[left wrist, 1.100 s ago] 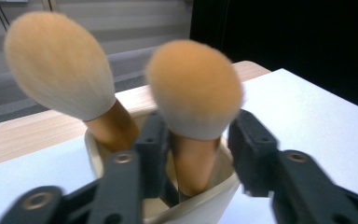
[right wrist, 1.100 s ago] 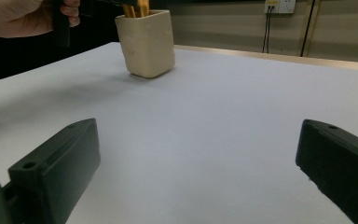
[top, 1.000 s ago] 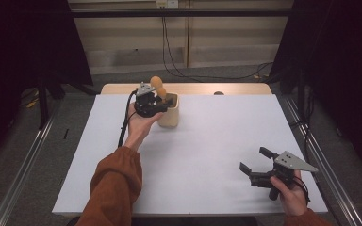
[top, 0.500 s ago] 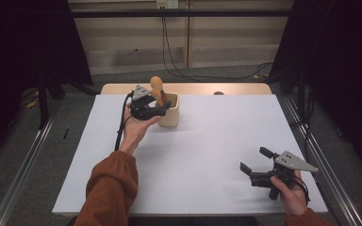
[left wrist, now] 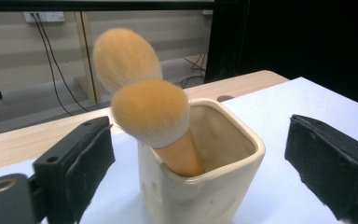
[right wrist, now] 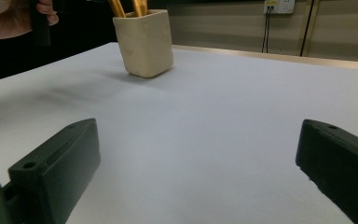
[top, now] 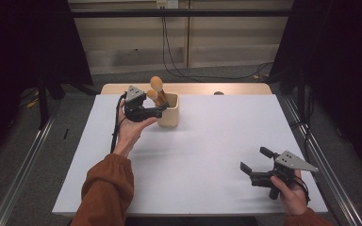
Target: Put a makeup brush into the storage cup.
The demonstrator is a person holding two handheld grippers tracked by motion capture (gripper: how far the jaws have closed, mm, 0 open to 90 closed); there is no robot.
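A cream square cup (top: 169, 117) stands at the far left of the white table and holds two orange-bristled brushes (top: 156, 85). In the left gripper view the cup (left wrist: 200, 186) and the nearer brush head (left wrist: 150, 114) sit in the gap between the jaws, and neither pad touches them. My left gripper (top: 162, 109) is level with the cup's left side; its jaws have just been opening and now stand open. My right gripper (top: 255, 160) rests open near the front right of the table with nothing between its pads (right wrist: 58, 158).
A white sheet (top: 217, 141) covers the table, with a strip of bare wood (top: 235, 88) along the far edge. Metal rails (top: 23, 165) run down both sides. Cables hang from a wall socket (top: 167, 4) behind. The right gripper view shows the cup (right wrist: 144, 42) far off.
My left gripper has drawn back leftward from above the cup and its jaws have opened. A second brush head now shows in the cup. The right hand has not moved.
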